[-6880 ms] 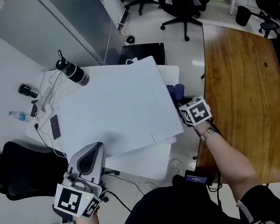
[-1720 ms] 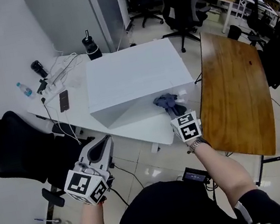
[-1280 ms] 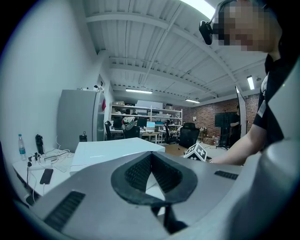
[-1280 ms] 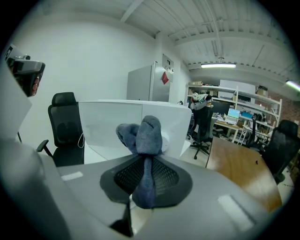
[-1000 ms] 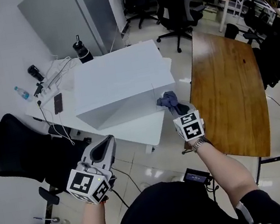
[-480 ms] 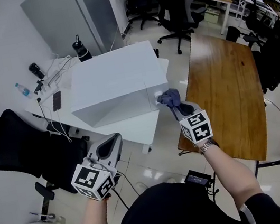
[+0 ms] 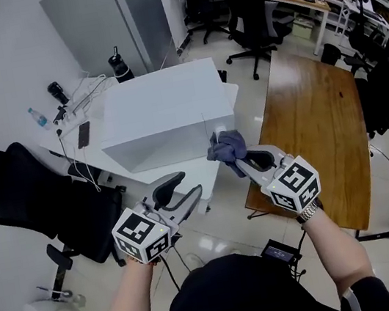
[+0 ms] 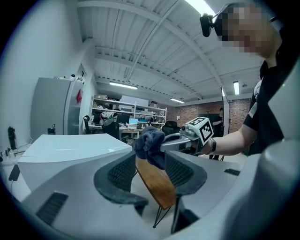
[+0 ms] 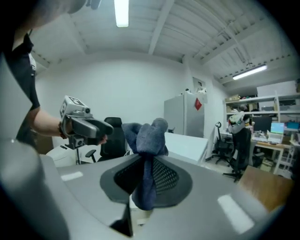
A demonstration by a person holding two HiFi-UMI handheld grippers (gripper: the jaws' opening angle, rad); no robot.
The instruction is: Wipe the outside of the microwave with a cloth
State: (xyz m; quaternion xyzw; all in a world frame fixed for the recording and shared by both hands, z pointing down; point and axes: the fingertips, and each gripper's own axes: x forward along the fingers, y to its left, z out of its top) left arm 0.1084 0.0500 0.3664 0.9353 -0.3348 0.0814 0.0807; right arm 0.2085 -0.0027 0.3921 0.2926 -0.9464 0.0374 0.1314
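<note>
Guessing mid-wipe here, no telling how much of the microwave point(image 7: 161, 116) left to clean. Pinching the cloth point(image 7: 226, 147) tight in the right gripper point(image 7: 243, 162), held up by the near right corner, seemingly off the surface. Pointing the left gripper point(image 7: 188, 185) roughly level toward it, just spreading its jaws wide, gripping nothing.

Light: bright and even from where I watch, ceiling tube point(image 9: 121, 11) blown out | Glare: spots on floor point(image 7: 216, 242) | Shadows: soft | Edges: both gripper views fisheye, corners black, near foreground soft
</note>
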